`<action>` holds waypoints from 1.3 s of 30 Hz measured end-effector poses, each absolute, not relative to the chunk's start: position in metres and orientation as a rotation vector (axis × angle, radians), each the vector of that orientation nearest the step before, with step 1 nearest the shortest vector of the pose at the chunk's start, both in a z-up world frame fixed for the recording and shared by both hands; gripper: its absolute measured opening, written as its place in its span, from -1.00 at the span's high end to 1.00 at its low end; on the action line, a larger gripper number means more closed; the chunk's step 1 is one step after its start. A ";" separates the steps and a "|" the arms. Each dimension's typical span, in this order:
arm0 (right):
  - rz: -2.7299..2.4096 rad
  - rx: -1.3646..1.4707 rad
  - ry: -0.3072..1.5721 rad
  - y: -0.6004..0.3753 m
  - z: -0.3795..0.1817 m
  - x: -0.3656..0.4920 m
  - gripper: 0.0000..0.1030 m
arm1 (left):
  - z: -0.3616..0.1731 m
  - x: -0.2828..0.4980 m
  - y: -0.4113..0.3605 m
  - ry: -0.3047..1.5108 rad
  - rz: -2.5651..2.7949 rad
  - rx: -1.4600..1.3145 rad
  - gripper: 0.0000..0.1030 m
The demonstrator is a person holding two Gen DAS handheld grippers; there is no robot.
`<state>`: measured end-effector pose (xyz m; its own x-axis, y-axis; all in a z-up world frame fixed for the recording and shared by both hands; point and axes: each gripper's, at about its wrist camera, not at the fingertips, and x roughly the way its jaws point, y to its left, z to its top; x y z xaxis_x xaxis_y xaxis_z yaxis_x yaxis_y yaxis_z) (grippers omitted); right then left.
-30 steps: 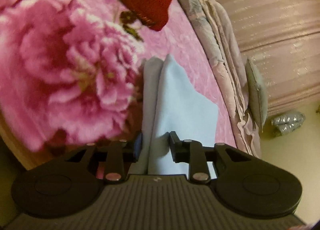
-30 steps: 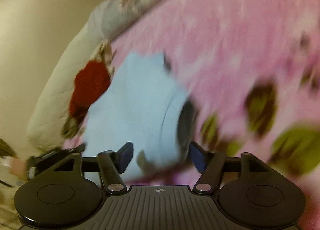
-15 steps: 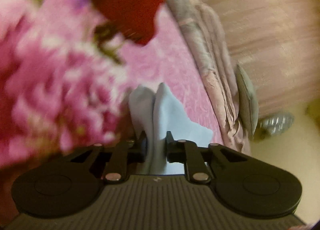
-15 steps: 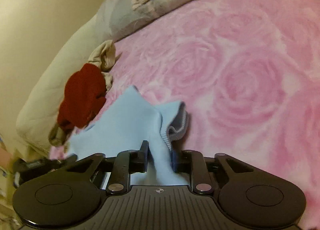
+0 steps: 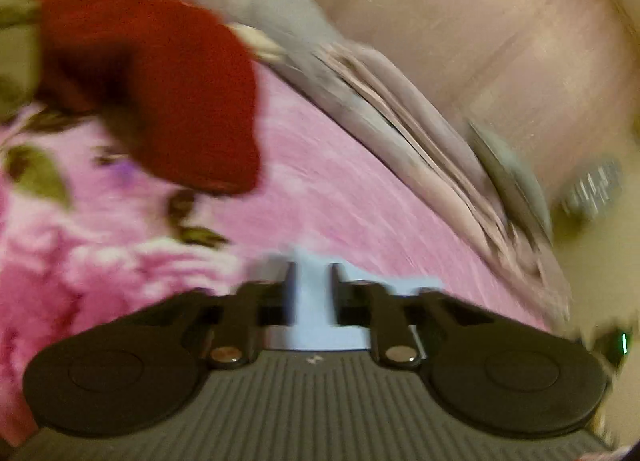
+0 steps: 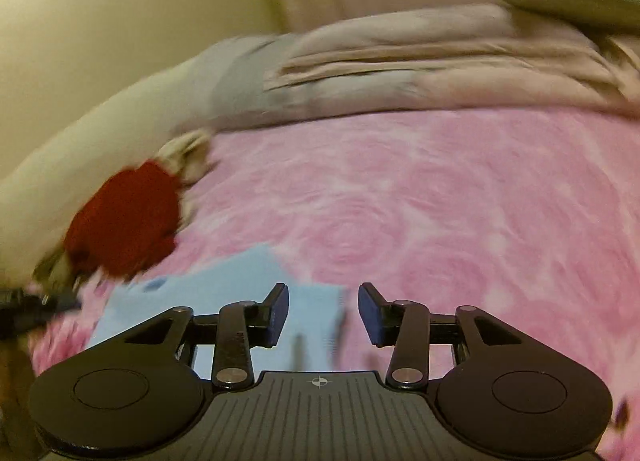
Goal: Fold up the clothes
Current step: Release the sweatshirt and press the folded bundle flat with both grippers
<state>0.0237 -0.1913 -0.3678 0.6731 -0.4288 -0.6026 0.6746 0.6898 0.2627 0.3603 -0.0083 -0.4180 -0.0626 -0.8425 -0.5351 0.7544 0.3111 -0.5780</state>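
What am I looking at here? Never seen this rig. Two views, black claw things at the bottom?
No robot here: a person holds a two-finger gripper in each hand, and a fisheye camera on each one looks forward along its fingers. Both pictures are motion-blurred.

Left wrist view: the left gripper is closed on a fold of light blue cloth.

Right wrist view: the right gripper is open, holding nothing, above the same blue cloth, which lies on a pink rose-patterned blanket.

Also on the bed: a dark red garment to the left and folded beige and grey bedding at the far edge.
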 end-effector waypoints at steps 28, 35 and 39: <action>-0.663 0.433 0.533 -0.089 -0.359 -0.012 -0.10 | -0.380 0.243 0.033 0.851 -1.267 0.149 0.86; -0.660 0.278 0.704 -0.056 -0.416 0.030 -0.09 | -0.425 0.222 0.024 0.882 -1.181 0.250 0.79; -0.672 0.279 0.742 -0.056 -0.411 0.036 -0.09 | -0.419 0.225 0.016 0.905 -1.142 0.257 0.89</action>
<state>0.0358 -0.0559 -0.4114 0.5423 -0.4631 -0.7010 0.6518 0.7583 0.0034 0.2253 0.0163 -0.4191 0.1184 -0.6719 -0.7312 0.8653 0.4309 -0.2559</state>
